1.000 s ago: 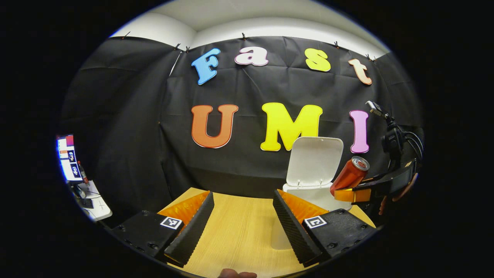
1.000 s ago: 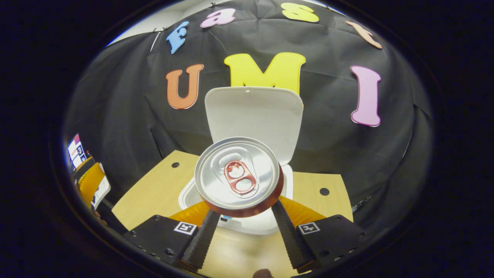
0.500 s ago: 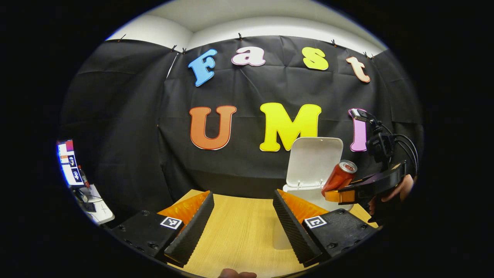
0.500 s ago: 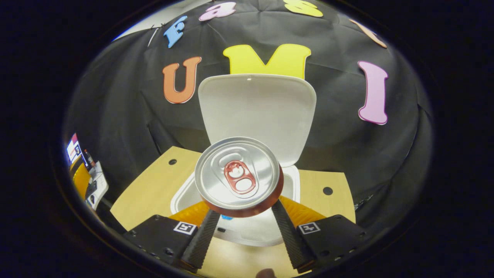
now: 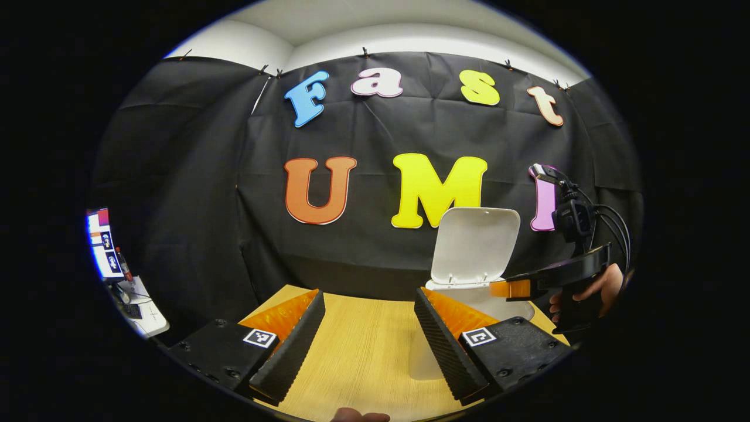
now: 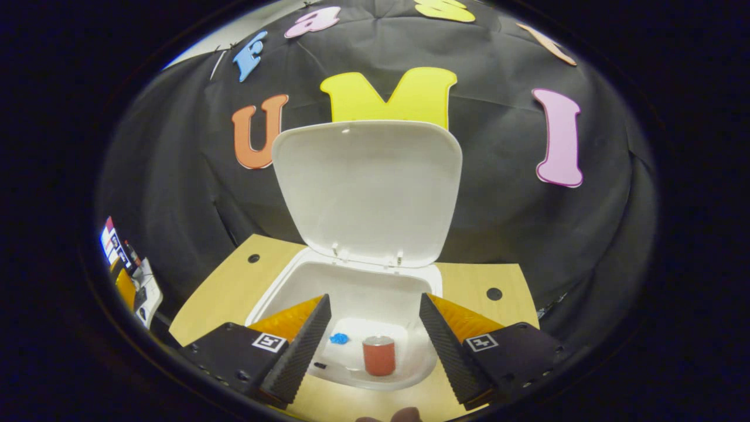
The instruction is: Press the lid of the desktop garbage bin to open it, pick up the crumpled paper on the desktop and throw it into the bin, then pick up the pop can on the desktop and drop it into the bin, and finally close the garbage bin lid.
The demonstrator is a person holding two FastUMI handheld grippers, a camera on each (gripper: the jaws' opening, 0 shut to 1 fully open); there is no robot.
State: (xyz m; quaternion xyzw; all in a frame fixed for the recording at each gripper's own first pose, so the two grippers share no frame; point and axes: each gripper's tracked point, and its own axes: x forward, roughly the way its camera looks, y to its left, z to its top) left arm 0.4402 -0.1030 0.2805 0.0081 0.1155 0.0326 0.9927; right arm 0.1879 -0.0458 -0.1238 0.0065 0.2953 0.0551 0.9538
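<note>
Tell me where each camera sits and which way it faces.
Left gripper view: rides the left tool, held low over the table, facing the booth wall; its own open fingers show, plus the right tool and the hand holding it.
Right gripper view: rides the right tool, looking down into the open bin at the can; its fingers show, spread.
Both share the bin's raised lid and the table.

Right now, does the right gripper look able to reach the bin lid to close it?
Probably yes. The right gripper is open and empty above the garbage bin, with the pop can already inside. The raised lid stands just ahead of it, with nothing between.
</note>
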